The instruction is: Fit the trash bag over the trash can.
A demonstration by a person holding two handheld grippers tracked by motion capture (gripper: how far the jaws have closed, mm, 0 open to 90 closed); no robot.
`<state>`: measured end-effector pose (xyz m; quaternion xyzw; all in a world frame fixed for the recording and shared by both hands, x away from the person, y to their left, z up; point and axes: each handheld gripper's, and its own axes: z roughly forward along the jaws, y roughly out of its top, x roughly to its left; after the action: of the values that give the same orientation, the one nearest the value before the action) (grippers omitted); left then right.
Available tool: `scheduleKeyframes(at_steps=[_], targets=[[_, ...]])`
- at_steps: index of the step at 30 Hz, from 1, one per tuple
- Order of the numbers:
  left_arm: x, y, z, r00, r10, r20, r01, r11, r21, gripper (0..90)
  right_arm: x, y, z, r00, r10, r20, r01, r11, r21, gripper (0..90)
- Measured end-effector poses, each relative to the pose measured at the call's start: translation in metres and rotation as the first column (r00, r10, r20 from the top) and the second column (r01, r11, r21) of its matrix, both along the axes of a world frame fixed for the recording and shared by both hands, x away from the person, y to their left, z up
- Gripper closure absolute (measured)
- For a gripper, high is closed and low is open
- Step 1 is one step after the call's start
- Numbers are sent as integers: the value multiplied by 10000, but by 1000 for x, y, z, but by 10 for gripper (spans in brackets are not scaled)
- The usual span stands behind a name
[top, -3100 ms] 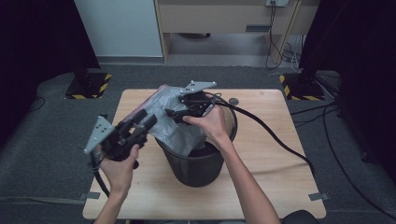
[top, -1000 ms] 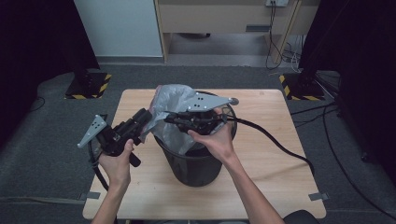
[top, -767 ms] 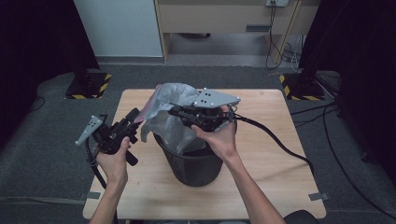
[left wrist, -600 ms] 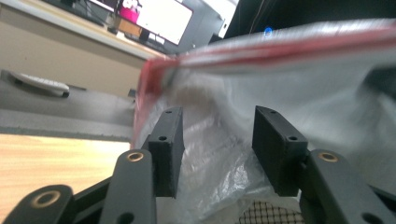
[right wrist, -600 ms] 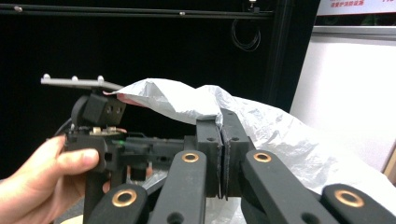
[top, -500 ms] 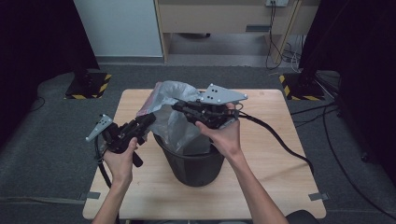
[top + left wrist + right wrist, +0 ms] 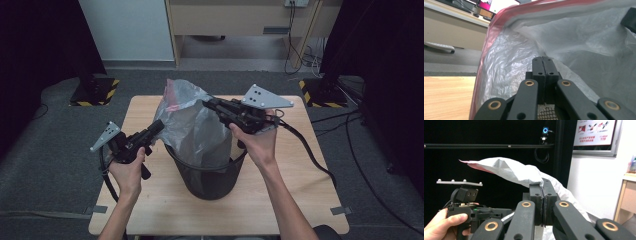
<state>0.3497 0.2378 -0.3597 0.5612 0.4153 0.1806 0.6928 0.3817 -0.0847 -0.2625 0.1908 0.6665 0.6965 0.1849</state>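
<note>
Fitting grey bin liner (image 7: pixel 192 125) into black mesh wastebasket (image 7: pixel 207 172) on worktop (image 7: pixel 300 195): right gripper (image 7: pixel 212 105) fingers pinching liner's far edge, left gripper (image 7: pixel 157 126) fingers just closing onto near side, liner bunched above rim, not yet spread or folded over.

From my seat I see the wooden counter (image 7: pixel 150 210) standing on grey carpet (image 7: pixel 55 150). Two yellow-and-black striped floor blocks (image 7: pixel 95 90) sit at its far corners. Behind it stands a light wooden desk (image 7: pixel 235 20) beside a white panel (image 7: pixel 125 30). A red-and-white poster (image 7: pixel 595 132) hangs on the wall.
</note>
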Motion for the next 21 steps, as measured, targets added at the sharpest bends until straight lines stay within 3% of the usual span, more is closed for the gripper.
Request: scheduleKeyframes(at_steps=[7,13,14,21], targets=[[-2,-1,2,9999,80,148,-84,9996,259,899,-5,-40,-3,9999,-140,-20,141,9982,578,895],[-1,-2,3,9997,111,196,-120,9990,425,900,-11,-71,-15,9995,-156,-286,179,9967,798,894],[-1,-2,3,9997,135,206,-144,9988,461,900,-13,-84,-24,9986,-268,-449,308,9953,913,894],[0,-2,4,9993,246,284,-265,9972,696,900,-17,-111,-53,9936,-632,-937,712,9939,845,894]])
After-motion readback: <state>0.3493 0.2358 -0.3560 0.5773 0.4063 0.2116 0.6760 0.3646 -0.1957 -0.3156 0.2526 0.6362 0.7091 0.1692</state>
